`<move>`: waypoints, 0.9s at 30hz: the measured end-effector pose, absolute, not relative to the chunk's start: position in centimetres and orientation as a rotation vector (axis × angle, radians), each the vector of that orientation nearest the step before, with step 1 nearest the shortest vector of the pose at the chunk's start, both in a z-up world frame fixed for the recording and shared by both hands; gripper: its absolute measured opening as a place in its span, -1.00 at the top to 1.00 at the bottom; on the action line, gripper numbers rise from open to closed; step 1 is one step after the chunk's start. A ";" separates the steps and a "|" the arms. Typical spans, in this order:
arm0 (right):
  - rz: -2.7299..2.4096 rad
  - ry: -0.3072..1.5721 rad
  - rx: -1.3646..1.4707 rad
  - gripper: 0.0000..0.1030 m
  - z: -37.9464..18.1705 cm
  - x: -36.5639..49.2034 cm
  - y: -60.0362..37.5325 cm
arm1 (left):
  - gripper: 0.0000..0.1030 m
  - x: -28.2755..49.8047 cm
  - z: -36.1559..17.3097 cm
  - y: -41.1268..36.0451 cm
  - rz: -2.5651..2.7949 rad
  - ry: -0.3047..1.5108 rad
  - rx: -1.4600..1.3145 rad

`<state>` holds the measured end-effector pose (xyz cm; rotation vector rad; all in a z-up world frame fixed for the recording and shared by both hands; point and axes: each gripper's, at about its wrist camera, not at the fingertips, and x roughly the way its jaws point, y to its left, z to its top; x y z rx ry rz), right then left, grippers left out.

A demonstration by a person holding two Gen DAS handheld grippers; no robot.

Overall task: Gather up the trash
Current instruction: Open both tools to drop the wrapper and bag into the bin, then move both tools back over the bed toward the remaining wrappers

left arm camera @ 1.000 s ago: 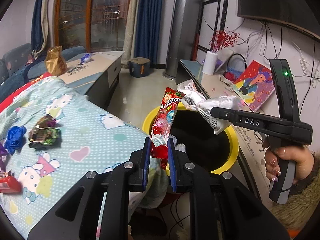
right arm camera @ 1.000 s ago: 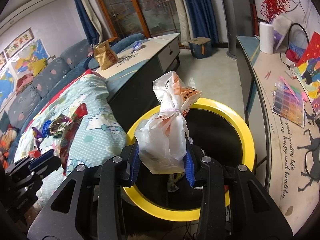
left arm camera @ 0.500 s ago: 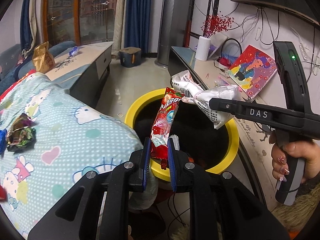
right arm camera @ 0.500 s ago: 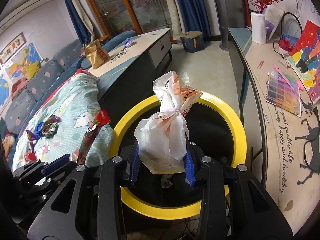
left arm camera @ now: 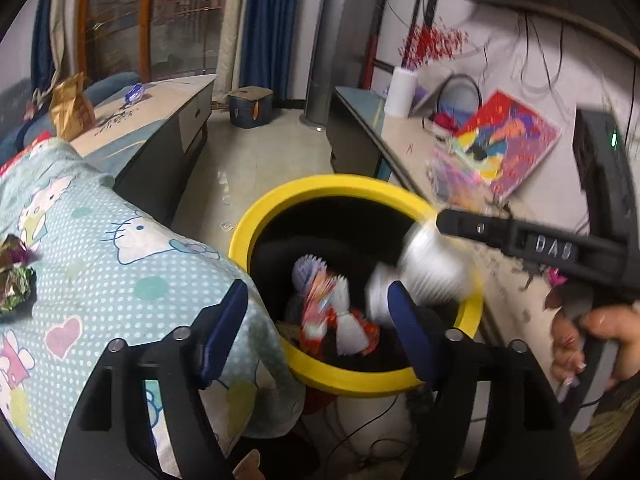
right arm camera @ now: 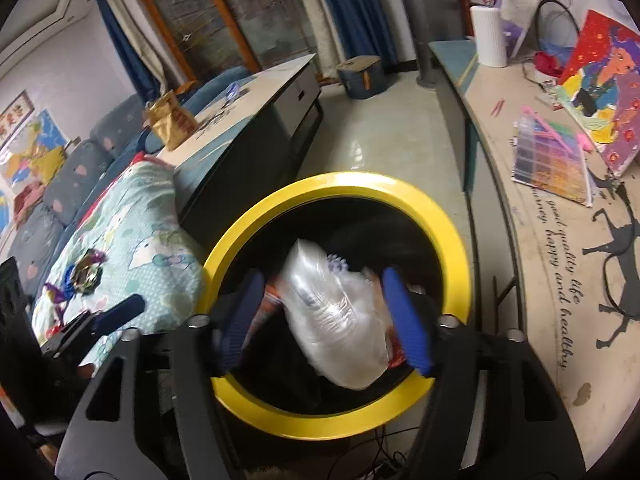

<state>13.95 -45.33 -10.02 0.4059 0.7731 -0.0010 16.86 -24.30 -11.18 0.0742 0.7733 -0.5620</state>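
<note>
Drop step. Left gripper (left arm camera: 316, 320) and right gripper (right arm camera: 324, 316) both stand wide, holding nothing. Red snack wrapper (left arm camera: 320, 316) and white knotted plastic bag (right arm camera: 340, 320) fall, blurred, into the yellow-rimmed black bin (right arm camera: 448, 216). Next: reach left for the crumpled foil wrappers (right arm camera: 86, 272) on the bedspread.

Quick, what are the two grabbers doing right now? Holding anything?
Left gripper: open, holding nothing; the red wrapper is in the yellow bin.
Right gripper: open, jaws wide; the white plastic bag is blurred, apparently dropping in.
</note>
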 end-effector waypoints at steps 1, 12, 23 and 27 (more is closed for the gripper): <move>-0.005 0.770 0.404 -0.19 -9.9 13.9 -45.3 | -0.57 16.8 -10.9 -24.1 -0.555 0.763 0.066; 0.067 0.722 0.315 -0.31 -8.1 13.7 -41.6 | -0.86 14.5 -8.4 -18.9 -0.392 0.665 0.009; 0.142 0.699 0.244 -0.39 -6.7 13.1 -37.6 | -0.86 13.3 -6.5 -13.9 -0.276 0.616 -0.038; 0.186 0.690 0.214 -0.39 -6.3 12.7 -35.8 | -0.86 12.6 -5.8 -12.5 -0.243 0.587 -0.045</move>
